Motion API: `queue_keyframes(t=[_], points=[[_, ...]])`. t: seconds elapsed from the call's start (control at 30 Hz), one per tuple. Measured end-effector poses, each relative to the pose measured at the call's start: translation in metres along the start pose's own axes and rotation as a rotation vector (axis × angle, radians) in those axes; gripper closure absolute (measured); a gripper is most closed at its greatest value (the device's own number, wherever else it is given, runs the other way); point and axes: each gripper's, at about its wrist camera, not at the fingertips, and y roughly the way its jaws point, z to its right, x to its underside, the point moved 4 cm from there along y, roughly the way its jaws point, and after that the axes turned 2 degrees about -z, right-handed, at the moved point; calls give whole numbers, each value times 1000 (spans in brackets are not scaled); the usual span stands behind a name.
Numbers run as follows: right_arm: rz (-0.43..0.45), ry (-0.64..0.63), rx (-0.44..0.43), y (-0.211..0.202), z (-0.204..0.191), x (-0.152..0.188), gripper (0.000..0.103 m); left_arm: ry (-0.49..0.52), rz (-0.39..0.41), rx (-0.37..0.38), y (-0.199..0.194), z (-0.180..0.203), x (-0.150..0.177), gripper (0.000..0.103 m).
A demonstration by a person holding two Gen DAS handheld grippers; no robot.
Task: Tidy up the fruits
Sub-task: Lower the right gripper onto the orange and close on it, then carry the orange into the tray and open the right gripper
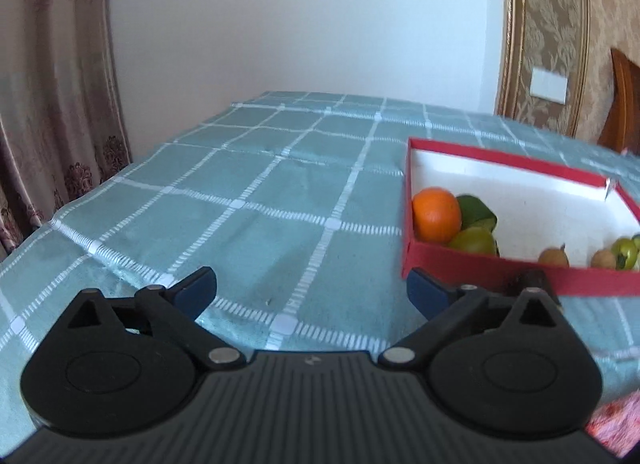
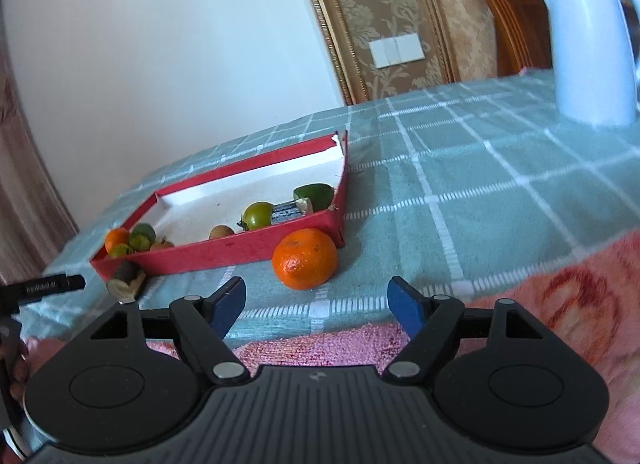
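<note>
One fruit out: orange point(image 2: 305, 259) on table, touching red box point(image 2: 224, 252)
Right tool point(image 2: 316, 302): spread, empty
Left tool point(image 1: 312, 290): spread, empty
Handling: probably firm, round, may roll; pinch across its middle

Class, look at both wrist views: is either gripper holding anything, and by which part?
Nothing is held. The left gripper and right gripper are both open and empty; the round orange fruit lies ungripped on the table.
</note>
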Motion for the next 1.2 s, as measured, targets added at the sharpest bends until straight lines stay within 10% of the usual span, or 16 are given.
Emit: queue_keyframes(t=[0.47,0.77,1.2], points=[[-45,-218,65,37,-25,-25,25,23,28,59,-6,5,3,0],[-102,-242,72,59,-23,-16,59,-2,15,69,-4,1,3,0],[7,-233,53,31,-27,-37,60,1,8,60,-3,1,3,0]])
